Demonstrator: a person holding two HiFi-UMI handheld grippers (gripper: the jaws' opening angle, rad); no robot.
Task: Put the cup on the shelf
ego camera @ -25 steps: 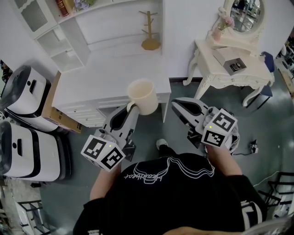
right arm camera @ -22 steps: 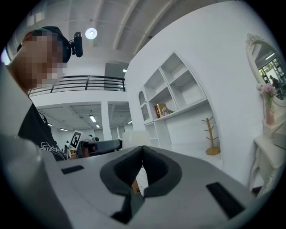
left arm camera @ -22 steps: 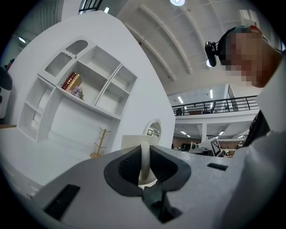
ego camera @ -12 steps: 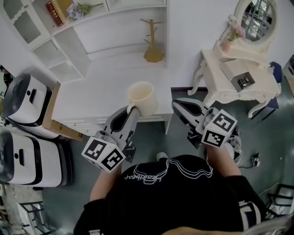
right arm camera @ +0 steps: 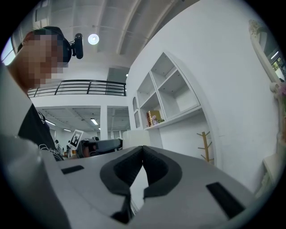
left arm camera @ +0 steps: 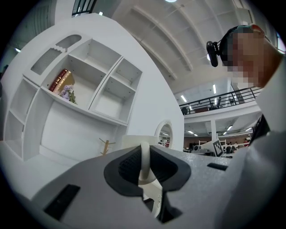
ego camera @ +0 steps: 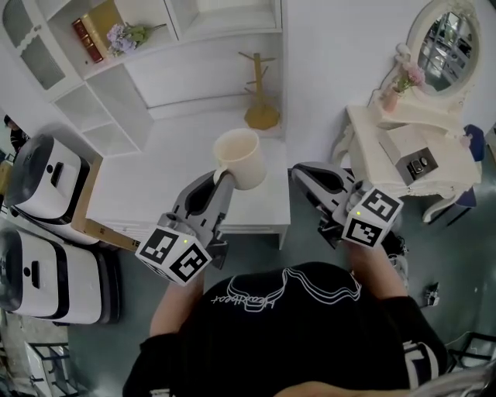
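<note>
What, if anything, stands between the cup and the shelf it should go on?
Nothing visible blocks it. The left gripper holds the cup by its handle; the wooden mug tree stands beyond it, below the empty compartments of the shelf.

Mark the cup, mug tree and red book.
cup [ego camera: 249, 175]: head view, outer wall
mug tree [ego camera: 262, 118]: head view, round base
red book [ego camera: 84, 40]: head view, cover

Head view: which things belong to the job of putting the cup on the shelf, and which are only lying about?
For the job: cup, held by its handle in the left gripper; shelf.
Lying about: wooden mug stand, books, flowers, dressing table, mirror; the right gripper is shut and empty.
</note>
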